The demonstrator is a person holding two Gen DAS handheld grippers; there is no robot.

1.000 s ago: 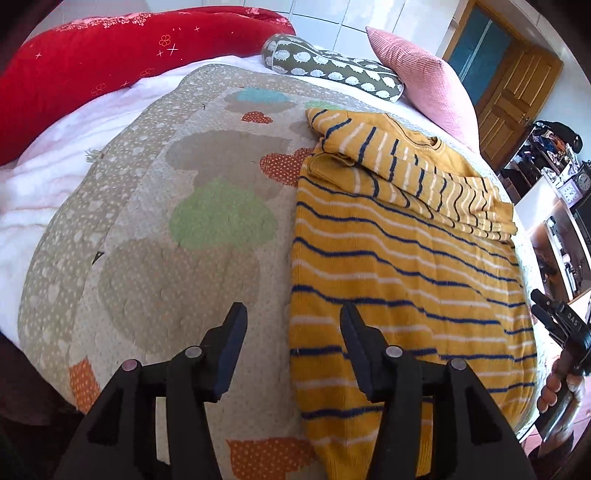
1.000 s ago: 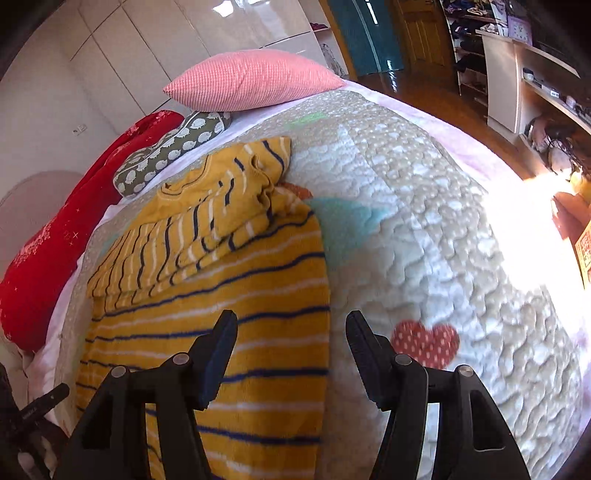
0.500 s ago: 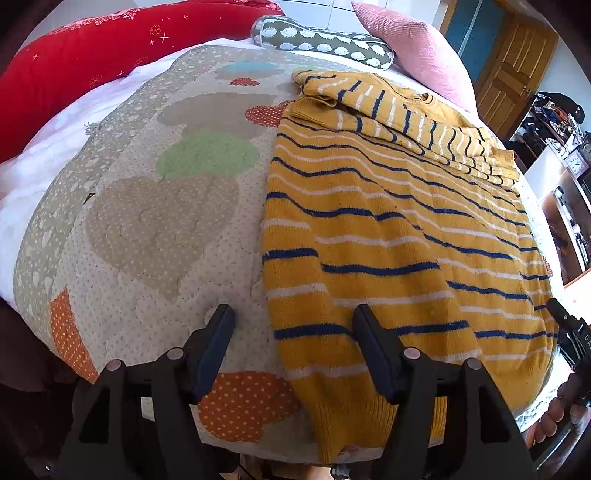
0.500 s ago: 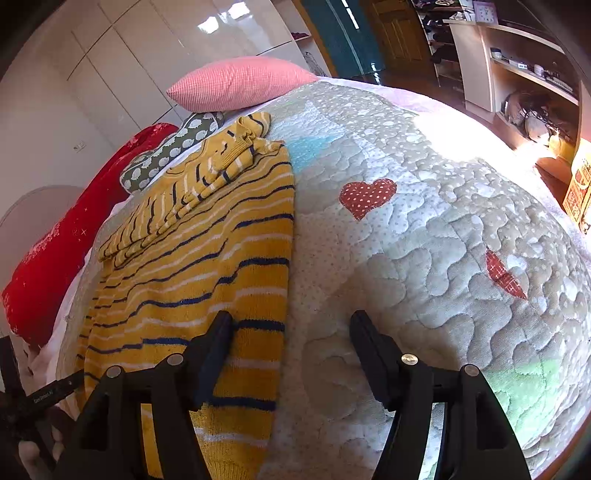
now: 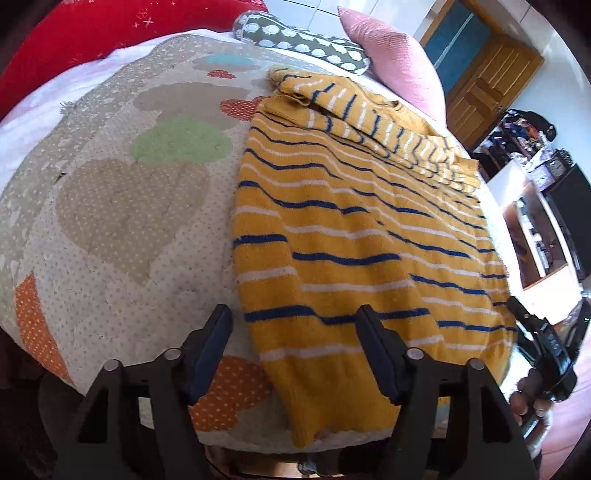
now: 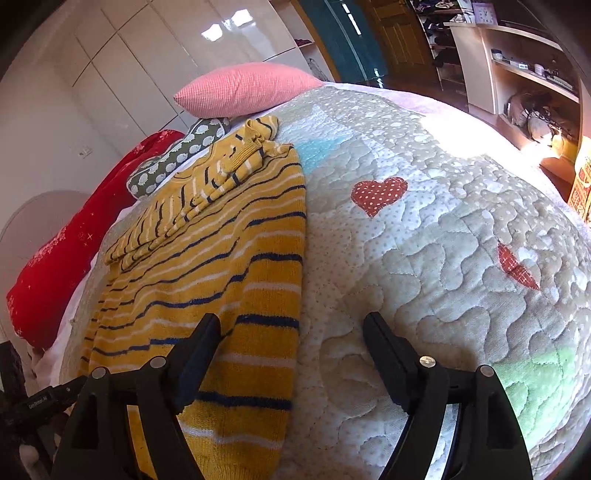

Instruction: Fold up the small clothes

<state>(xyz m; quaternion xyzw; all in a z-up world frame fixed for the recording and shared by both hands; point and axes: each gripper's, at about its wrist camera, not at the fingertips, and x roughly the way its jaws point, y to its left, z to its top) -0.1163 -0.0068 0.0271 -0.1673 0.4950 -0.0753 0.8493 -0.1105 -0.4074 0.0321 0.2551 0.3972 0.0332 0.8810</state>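
A mustard-yellow sweater with navy and white stripes lies flat on the quilt, its sleeves folded across the chest at the far end. It also shows in the right wrist view. My left gripper is open and empty, hovering over the sweater's near left hem corner. My right gripper is open and empty, straddling the sweater's near right edge. The right gripper and the hand holding it show in the left wrist view.
The quilt with heart patches covers the bed, also in the right wrist view. A pink pillow, a spotted green cushion and a red bolster lie at the far end. Shelves stand at right.
Both grippers have pulled back toward the near edge of the bed, from over the sweater's middle to its hem. Both stayed open.
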